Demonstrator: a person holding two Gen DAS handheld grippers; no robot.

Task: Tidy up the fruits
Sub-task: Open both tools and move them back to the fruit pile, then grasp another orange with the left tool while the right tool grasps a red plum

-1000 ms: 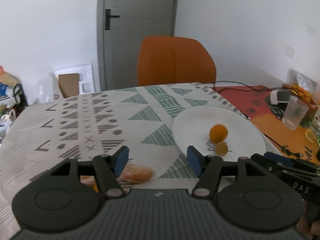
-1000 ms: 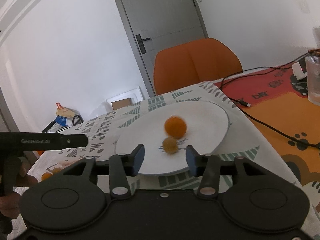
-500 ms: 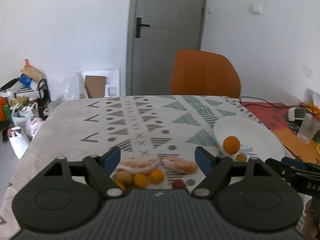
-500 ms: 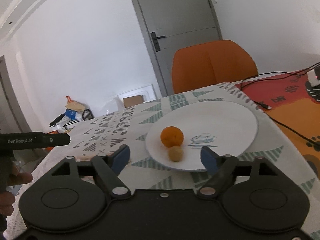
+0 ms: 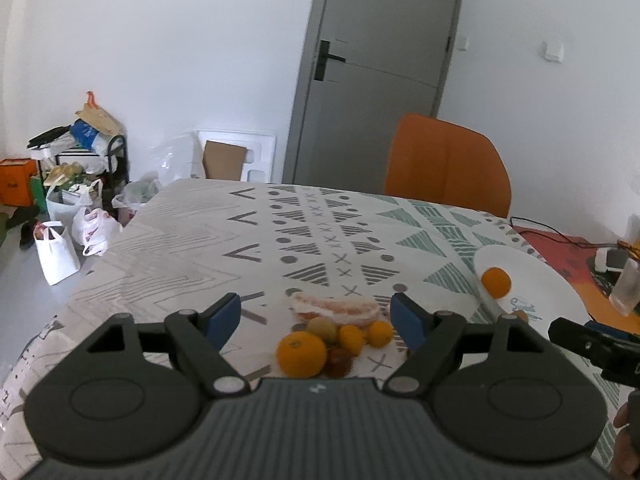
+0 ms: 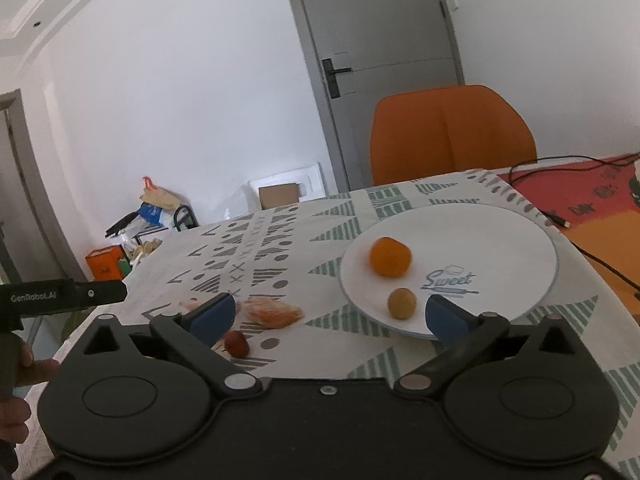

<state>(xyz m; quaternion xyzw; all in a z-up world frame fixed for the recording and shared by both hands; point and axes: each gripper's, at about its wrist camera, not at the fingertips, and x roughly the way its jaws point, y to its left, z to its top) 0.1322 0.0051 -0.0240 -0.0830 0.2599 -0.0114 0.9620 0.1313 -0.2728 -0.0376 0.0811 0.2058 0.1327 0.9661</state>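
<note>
A cluster of fruit (image 5: pixel 336 336) lies on the bench (image 5: pixel 192 248): a large orange (image 5: pixel 301 354), smaller yellow-orange fruits, a dark red one and peeled segments (image 5: pixel 336 309). To its right, a white plate (image 6: pixel 500 236) holds an orange (image 6: pixel 390 257) and a small brownish fruit (image 6: pixel 401 303). The left gripper (image 5: pixel 316 318) hovers with fingers wide and empty; the right gripper (image 6: pixel 328 312) is opening, nothing between. A patterned cloth covers the bench. Beyond are an orange chair (image 5: pixel 446 168), a grey door (image 5: pixel 376 68) and white walls.

Both cameras sit just behind their own jaws, low over the table and tilted slightly down toward the far door (image 5: pixel 380 80), the left view facing the loose fruit ahead, the right facing the plate (image 6: pixel 500 232), which the left also catches beyond its right jaw.
</note>
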